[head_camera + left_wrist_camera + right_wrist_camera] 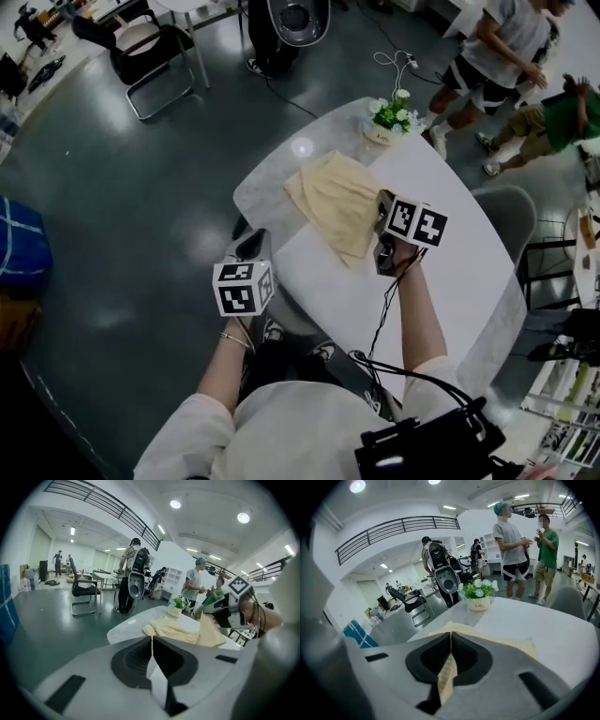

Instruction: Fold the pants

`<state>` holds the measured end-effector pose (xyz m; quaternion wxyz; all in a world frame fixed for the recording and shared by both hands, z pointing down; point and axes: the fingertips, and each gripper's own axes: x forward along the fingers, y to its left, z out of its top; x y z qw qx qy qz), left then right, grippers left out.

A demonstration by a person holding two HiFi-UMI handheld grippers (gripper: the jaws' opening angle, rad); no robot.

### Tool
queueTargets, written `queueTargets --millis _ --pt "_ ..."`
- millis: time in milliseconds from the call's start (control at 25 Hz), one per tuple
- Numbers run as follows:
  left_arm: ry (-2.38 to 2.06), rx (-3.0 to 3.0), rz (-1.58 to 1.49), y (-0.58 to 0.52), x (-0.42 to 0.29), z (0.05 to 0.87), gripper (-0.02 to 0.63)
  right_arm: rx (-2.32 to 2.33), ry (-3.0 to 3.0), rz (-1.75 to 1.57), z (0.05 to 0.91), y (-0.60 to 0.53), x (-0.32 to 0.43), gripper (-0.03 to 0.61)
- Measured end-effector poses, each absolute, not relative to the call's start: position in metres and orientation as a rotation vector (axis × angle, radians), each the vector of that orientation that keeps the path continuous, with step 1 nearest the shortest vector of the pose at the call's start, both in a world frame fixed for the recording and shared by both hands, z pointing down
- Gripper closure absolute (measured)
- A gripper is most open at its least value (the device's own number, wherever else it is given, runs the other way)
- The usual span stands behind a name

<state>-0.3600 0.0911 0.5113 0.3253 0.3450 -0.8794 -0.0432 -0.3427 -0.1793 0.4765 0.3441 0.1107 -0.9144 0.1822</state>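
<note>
On the white oval desk (450, 281): pale yellow fabric pants (336, 195), loosely folded, lying mid-desk near a small white flower pot (382, 131). Right claw (382, 208) is clamped on the pants' near edge, fabric pinched between its jaws, edge raised off the desk. Left claw (251, 244) has its jaws together with nothing in them, off the desk's left rim, clear of the pants.

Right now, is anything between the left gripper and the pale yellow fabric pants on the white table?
Nothing visible: only bare white oval table lies between the left gripper and the pale yellow pants. The small white flower pot stands beyond them.
</note>
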Motion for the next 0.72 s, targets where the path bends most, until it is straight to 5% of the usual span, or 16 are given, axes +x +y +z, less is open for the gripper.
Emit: queueTargets --millis 160,200,240,720 --pt "-2.306 0.864 -0.126 0.124 -0.383 0.523 0.600 0.179 -2.480 0.568 0.467 -0.137 -0.438 0.545" --pt "-2.303 0.855 -0.131 0.129 -0.388 0.527 0.600 0.186 -2.508 0.595 0.464 -0.133 -0.457 0.411" --pt "-2.298 0.851 -0.137 0.133 -0.392 0.531 0.600 0.211 -2.526 0.611 0.462 -0.135 -0.469 0.342" --pt "-2.249 0.927 -0.147 0.120 -0.398 0.553 0.600 0.415 -2.467 0.583 0.504 -0.170 -0.414 0.403"
